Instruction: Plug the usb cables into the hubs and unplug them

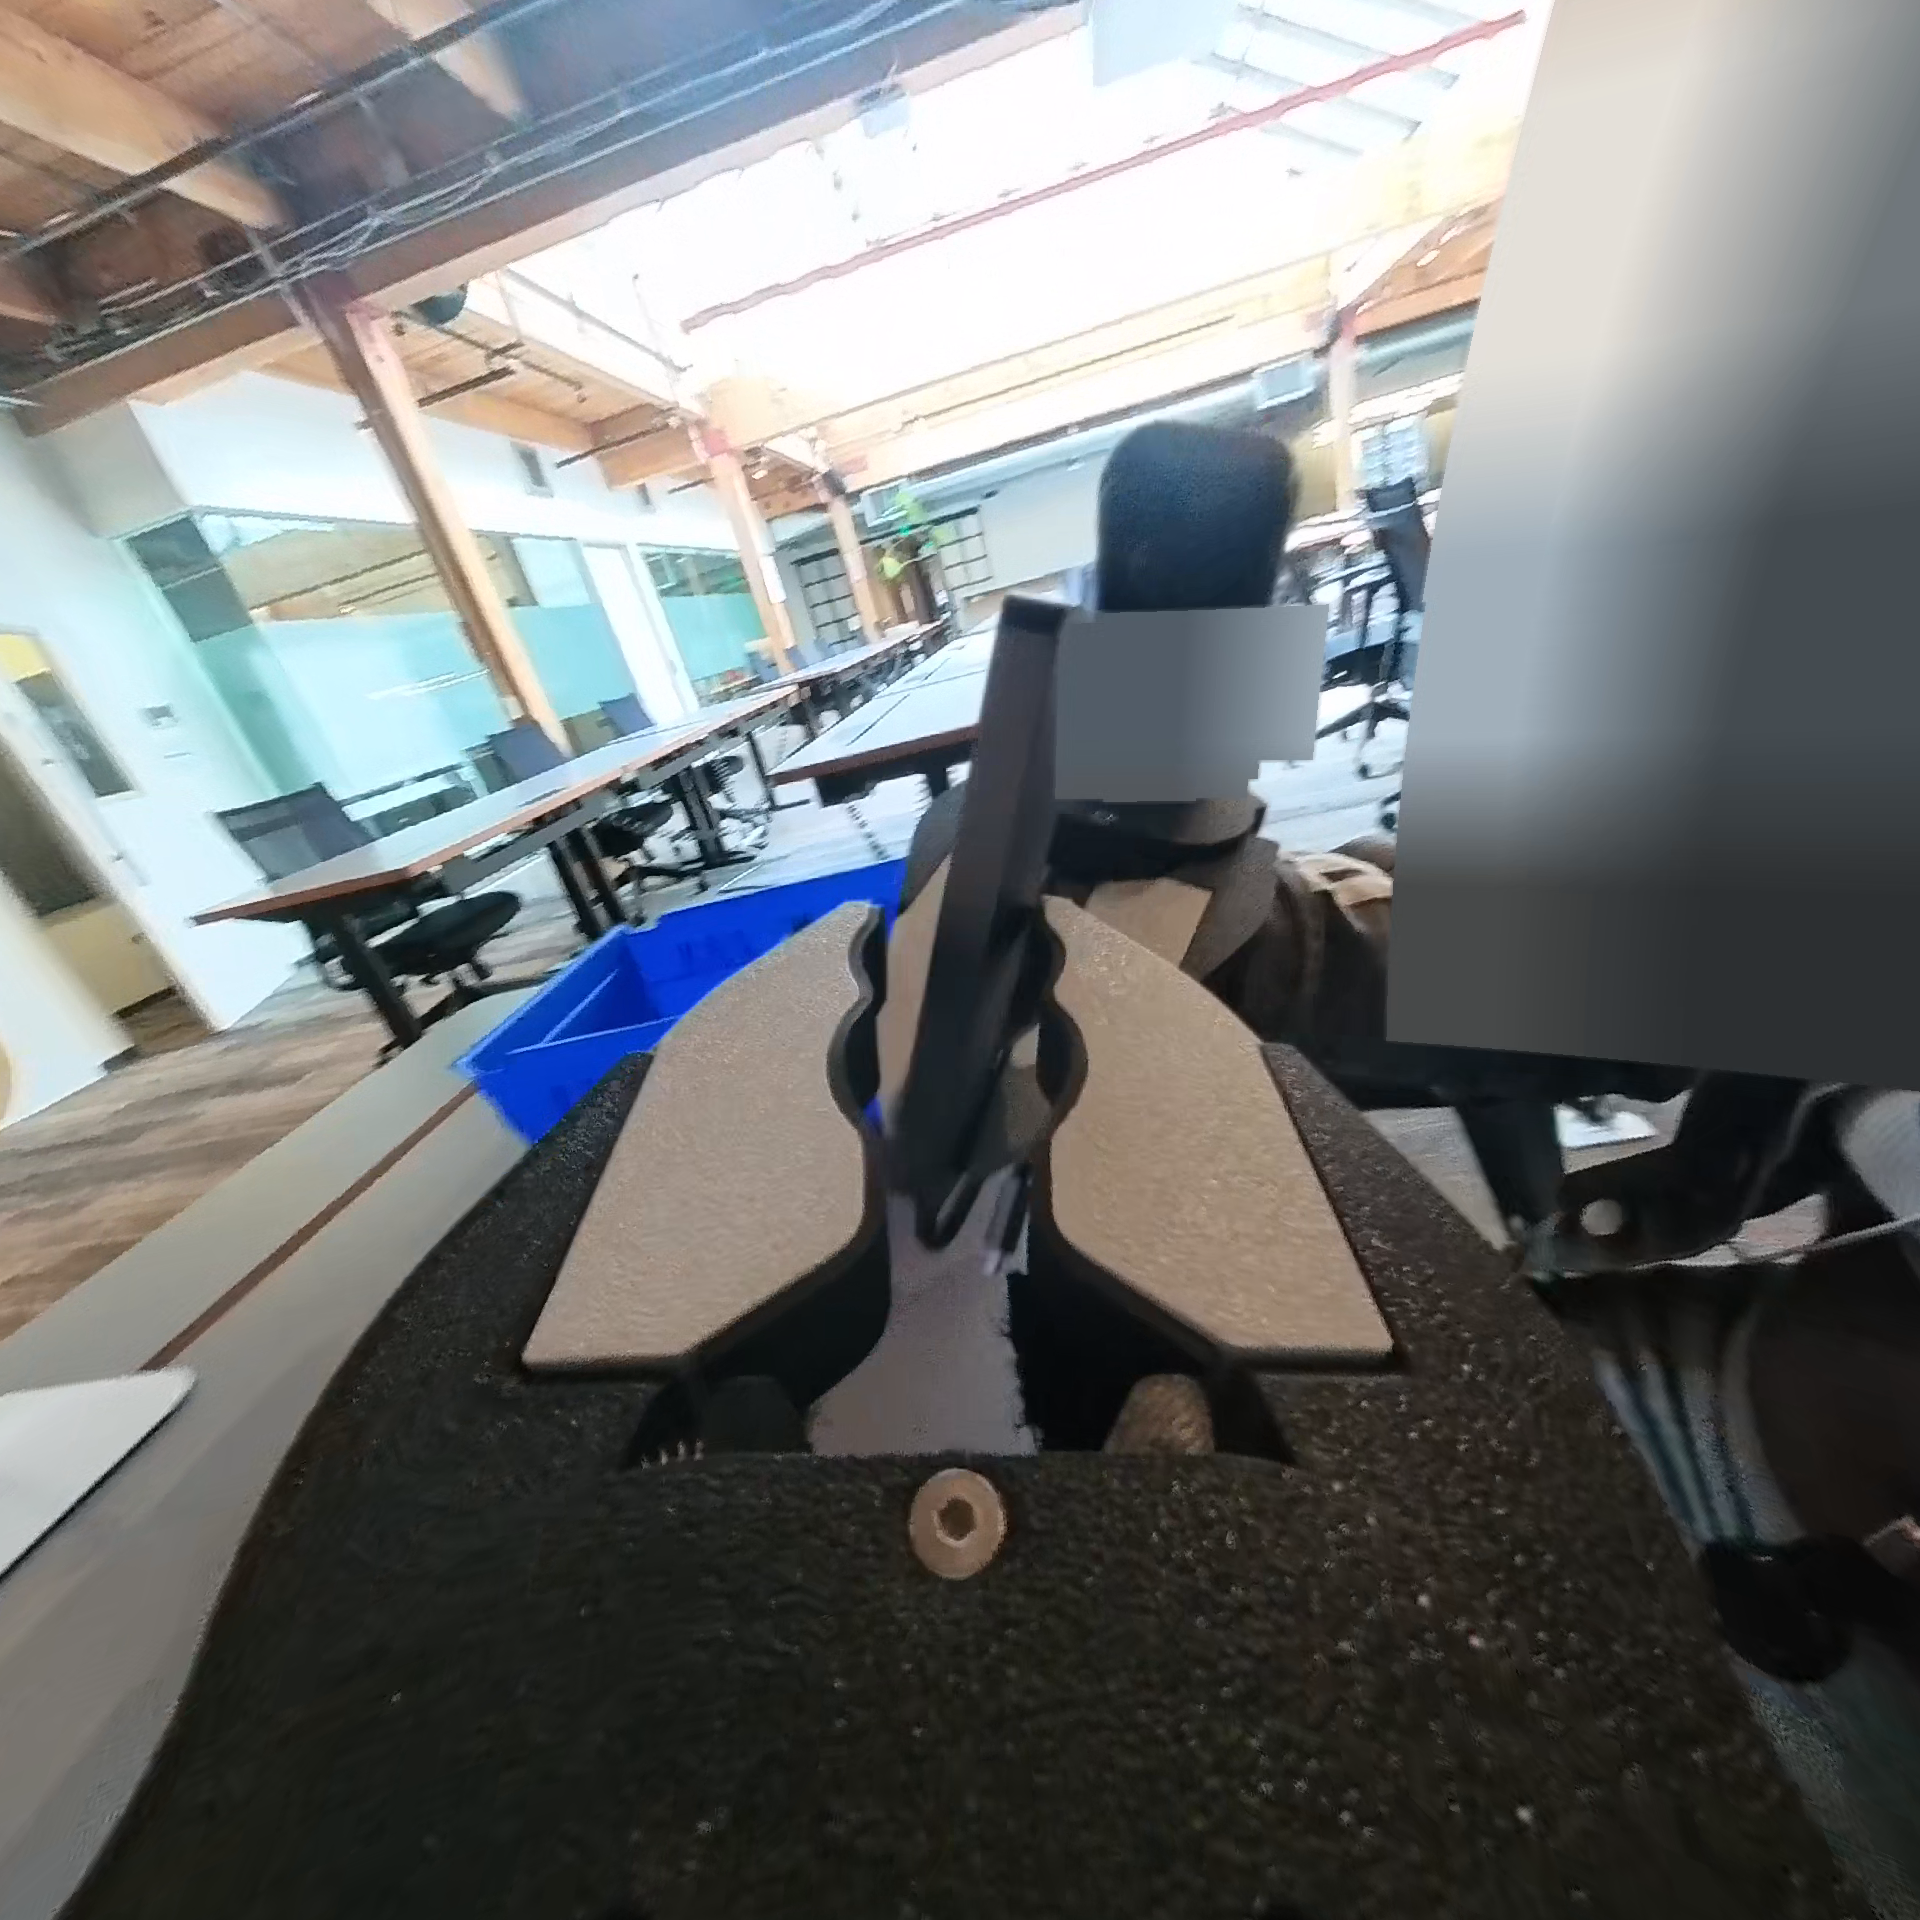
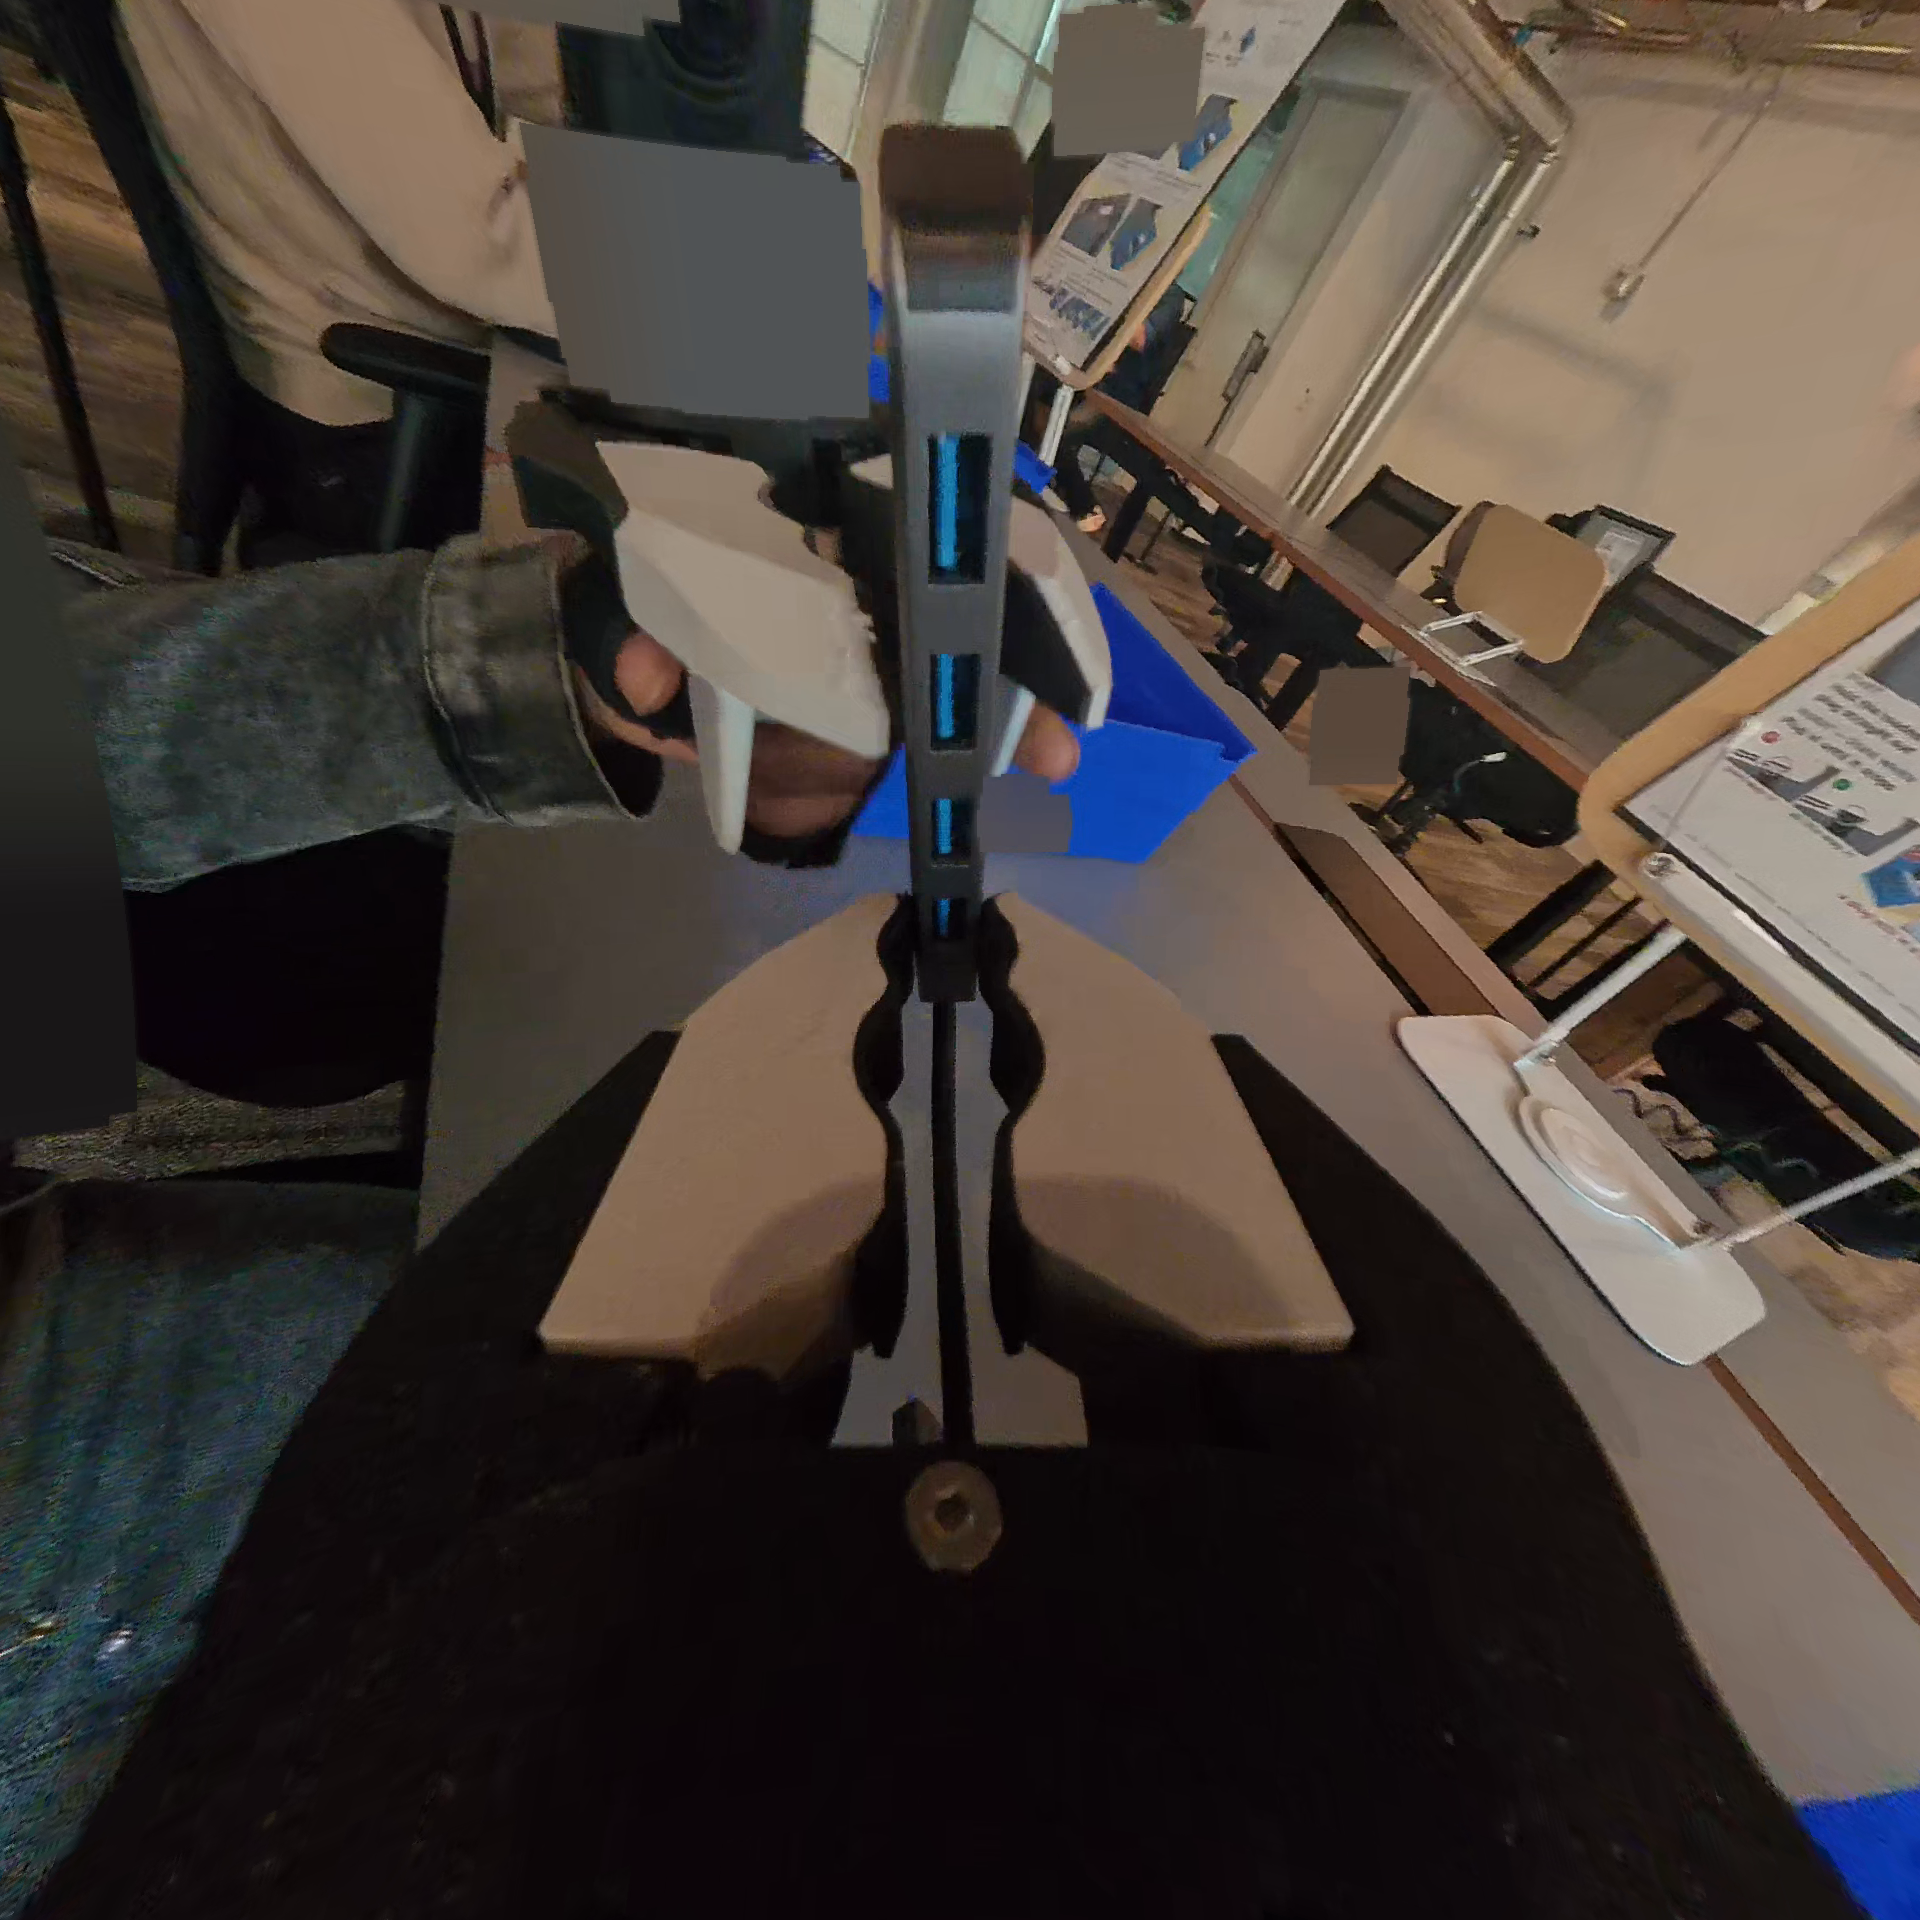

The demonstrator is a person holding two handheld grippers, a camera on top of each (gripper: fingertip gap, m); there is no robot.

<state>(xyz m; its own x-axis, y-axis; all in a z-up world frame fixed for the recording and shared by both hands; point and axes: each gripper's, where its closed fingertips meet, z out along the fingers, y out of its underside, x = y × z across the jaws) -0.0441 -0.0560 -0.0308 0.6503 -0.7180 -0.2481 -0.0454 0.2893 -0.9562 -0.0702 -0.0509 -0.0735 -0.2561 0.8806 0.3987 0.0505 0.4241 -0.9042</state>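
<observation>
Right gripper [image 2: 948, 961]: fingers nearly shut, clamped on the bottom end of the hub [image 2: 951, 623]. The hub is held upright, extending straight out ahead of the fingertips, its cord [image 2: 948, 1195] running back down the gap between the fingers. Four blue ports are seen along the narrow face; the lowest sits right between the fingertips, so it is judged blocked for plugging.

Left gripper [image 2: 883, 623]: seen in the right wrist view closed around the hub's middle from the side, beside the upper two ports. In the left wrist view the same gripper [image 1: 961, 997] has the dark slab of the hub [image 1: 987, 914] pinched between its fingers, tilted slightly, sticking out past the tips. No plug is seen in either pair of fingers; no cable is seated in any port.

Handling, as judged: the hub is rigid, light, smooth-cased, so likely to twist or slip under insertion force. It is best gripped across the flat sides near an end, ports left clear. The cord is limp and gives no support.

A blue bin [image 2: 1143, 769] lies beyond the fingertips on the tabletop [image 2: 1299, 935].

Writing: printed instruction sheets [image 2: 1797, 790] are present right of the fingers, text not legible. No brand mark is made out on the hub.
</observation>
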